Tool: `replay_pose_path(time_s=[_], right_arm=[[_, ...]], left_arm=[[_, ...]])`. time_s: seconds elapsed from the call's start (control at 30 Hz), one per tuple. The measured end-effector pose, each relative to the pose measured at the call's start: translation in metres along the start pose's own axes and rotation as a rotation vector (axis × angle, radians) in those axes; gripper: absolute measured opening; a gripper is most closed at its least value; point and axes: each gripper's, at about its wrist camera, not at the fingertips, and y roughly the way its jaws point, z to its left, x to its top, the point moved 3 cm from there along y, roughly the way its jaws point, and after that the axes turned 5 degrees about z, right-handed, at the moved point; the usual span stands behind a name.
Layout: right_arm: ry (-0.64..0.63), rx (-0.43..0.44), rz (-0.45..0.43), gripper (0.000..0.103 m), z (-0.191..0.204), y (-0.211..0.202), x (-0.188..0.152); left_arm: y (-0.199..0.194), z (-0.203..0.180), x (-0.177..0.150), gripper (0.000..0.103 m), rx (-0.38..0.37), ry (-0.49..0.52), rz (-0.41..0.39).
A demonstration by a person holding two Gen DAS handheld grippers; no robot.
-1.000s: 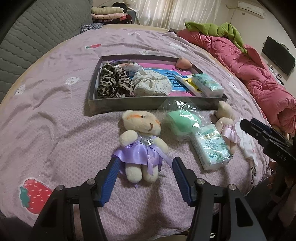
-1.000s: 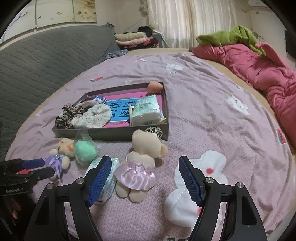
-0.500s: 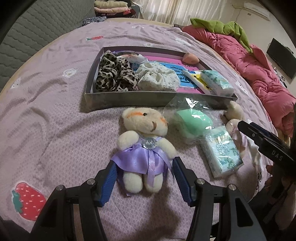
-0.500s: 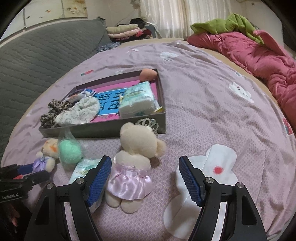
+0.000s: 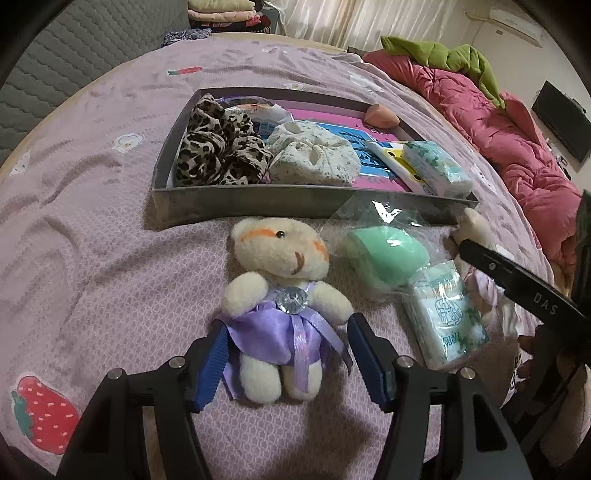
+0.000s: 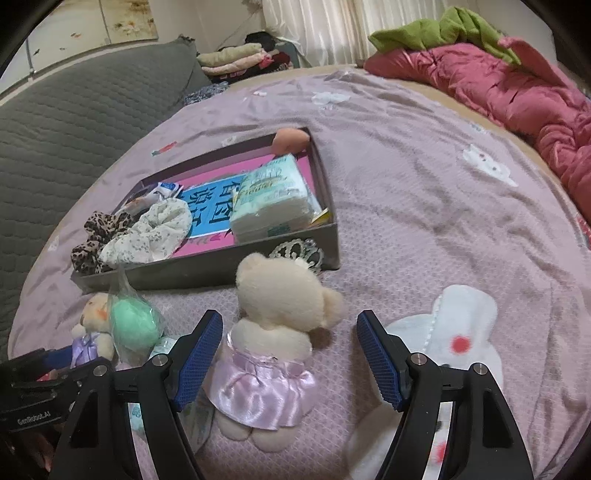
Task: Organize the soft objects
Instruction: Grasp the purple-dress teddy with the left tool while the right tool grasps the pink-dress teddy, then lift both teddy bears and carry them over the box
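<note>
A cream bear in a purple dress (image 5: 280, 295) lies on the bed. My left gripper (image 5: 291, 360) is open, its blue fingers on either side of the bear's legs. A second cream bear in a pink dress (image 6: 273, 332) lies face down. My right gripper (image 6: 290, 356) is open around its body, left pad near the skirt. A grey tray (image 5: 295, 203) holds a leopard scrunchie (image 5: 218, 147), a floral scrunchie (image 5: 314, 157), a tissue pack (image 6: 273, 199) and a peach sponge (image 5: 382, 116). A bagged green sponge (image 5: 388, 254) and a tissue pack (image 5: 447, 314) lie beside the purple bear.
A white bunny patch (image 6: 454, 332) decorates the purple bedspread right of the pink bear. A red quilt (image 6: 517, 85) with a green blanket (image 6: 443, 29) lies at the far right. A grey headboard (image 6: 74, 110) runs along the left. Folded clothes (image 6: 236, 59) sit behind the bed.
Both grippers have moved forward and lower. The left fingers now straddle the purple bear's legs; the right fingers now straddle the pink bear. Both stay open.
</note>
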Motion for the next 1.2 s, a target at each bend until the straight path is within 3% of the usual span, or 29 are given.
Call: replay_pose_path(time_s=[0.27, 0.47, 0.63, 0.73, 0.87, 1.2], right_arm=[[-0.008, -0.025, 0.015, 0.076, 0.002, 0.011, 0.002], [-0.08, -0.107, 0.057, 0.078, 0.014, 0.022, 0.002], [-0.014, -0.055, 0.066, 0.078, 0.007, 0.022, 0.0], [-0.003, -0.038, 0.067, 0.077, 0.006, 0.021, 0.001], [0.024, -0.005, 0.03, 0.052, 0.002, 0.014, 0.005], [0.014, -0.029, -0.024, 0.046, -0.004, -0.008, 0.007]], left_arm=[[0.004, -0.002, 0.003, 0.064, 0.004, 0.005, 0.005], [0.011, -0.004, 0.005, 0.065, 0.035, 0.012, 0.008], [0.011, 0.0, 0.007, 0.065, 0.018, -0.015, 0.0], [0.011, 0.002, 0.008, 0.059, 0.035, -0.017, -0.007], [0.009, 0.003, 0.009, 0.054, 0.035, -0.017, -0.015], [-0.012, -0.005, 0.011, 0.045, 0.053, 0.025, -0.086]])
